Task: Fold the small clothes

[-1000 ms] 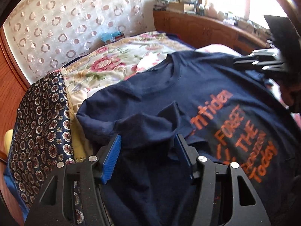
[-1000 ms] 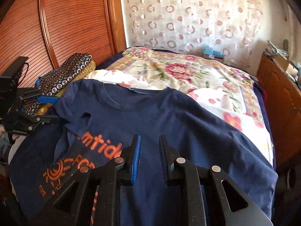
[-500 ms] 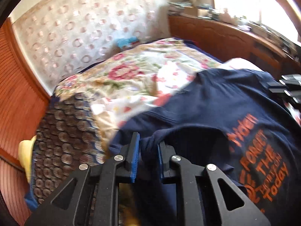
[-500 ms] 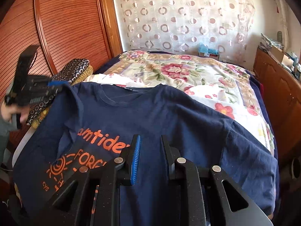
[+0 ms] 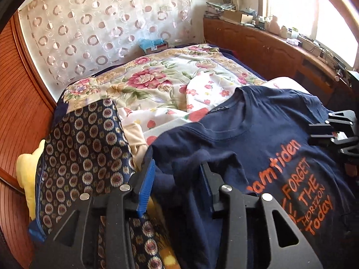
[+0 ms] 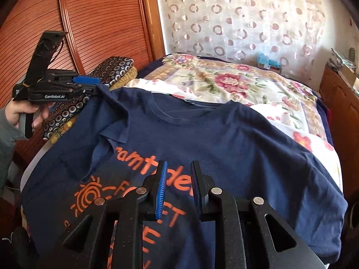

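A navy T-shirt (image 5: 264,132) with orange lettering lies spread face up on the bed; it also shows in the right wrist view (image 6: 224,134). My left gripper (image 5: 177,177) is open, its jaws on either side of the bunched left sleeve (image 5: 193,161) at the shirt's edge. In the right wrist view the left gripper (image 6: 89,85) sits at the sleeve tip, with cloth at its fingers. My right gripper (image 6: 178,179) hovers over the lettering with a narrow gap between its jaws and nothing held. It shows in the left wrist view (image 5: 332,130) at the shirt's right edge.
A floral bedspread (image 5: 157,83) covers the bed. A dark patterned cushion (image 5: 85,139) and a yellow item (image 5: 27,170) lie left of the shirt. A wooden cabinet (image 5: 269,42) runs along the right, and a slatted wooden door (image 6: 101,22) stands on the left.
My left gripper shut on the sleeve and lifted it half a second ago; now its jaws are open again and the sleeve lies bunched between them. The right gripper barely moved.
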### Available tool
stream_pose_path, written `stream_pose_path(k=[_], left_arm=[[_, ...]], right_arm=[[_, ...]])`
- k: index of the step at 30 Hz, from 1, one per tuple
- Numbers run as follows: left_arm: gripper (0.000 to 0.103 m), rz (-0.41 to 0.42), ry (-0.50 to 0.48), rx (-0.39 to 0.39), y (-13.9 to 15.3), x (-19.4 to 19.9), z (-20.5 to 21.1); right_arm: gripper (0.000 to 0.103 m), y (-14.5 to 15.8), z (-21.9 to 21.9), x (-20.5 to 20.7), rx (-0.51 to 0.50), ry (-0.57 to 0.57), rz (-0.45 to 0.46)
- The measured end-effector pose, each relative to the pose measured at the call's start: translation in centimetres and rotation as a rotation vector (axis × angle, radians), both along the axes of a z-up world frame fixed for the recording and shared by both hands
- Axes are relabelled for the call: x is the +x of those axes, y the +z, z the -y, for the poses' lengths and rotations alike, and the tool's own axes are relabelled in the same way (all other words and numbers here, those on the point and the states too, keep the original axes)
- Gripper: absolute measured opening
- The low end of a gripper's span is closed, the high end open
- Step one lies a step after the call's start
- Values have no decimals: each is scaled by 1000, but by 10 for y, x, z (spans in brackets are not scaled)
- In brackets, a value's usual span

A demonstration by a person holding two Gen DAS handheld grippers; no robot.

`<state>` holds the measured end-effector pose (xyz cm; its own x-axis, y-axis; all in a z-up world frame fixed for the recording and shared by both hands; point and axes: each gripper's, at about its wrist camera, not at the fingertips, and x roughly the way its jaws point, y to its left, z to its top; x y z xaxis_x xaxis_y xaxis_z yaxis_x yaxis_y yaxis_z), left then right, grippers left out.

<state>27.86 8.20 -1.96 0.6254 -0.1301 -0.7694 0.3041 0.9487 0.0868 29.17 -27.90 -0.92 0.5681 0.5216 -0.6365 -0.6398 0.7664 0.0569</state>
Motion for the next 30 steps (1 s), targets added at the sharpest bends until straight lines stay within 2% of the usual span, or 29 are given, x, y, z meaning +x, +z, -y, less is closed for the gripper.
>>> stream_pose_path(k=[4, 8, 13, 19, 25, 26, 27, 28, 30], left_arm=[[40, -1, -15, 33, -3, -6, 1], [40, 3, -6, 14, -2, -10, -3], [40, 0, -5, 0, -6, -13, -1], [40, -48, 12, -11, -21, -11, 5], [38, -64, 24, 6, -32, -7, 11], [33, -60, 28, 9, -33, -5, 12], [15, -52, 43, 8, -32, -2, 11], [5, -42, 60, 3, -30, -1, 9], [4, 3, 72, -25, -18, -6, 3]], right_arm=[[22, 2, 4, 8, -2, -15, -2], [22, 6, 13, 1, -1, -49, 11], [22, 7, 42, -1, 2, -115, 13], [22, 8, 76, -13, 19, -209, 18], [22, 5, 104, -31, 42, -295, 9], [22, 3, 107, -33, 44, -305, 6], [22, 2, 108, -35, 45, -313, 2], [22, 2, 107, -37, 45, -319, 0], [22, 0, 109, -37, 46, -327, -2]])
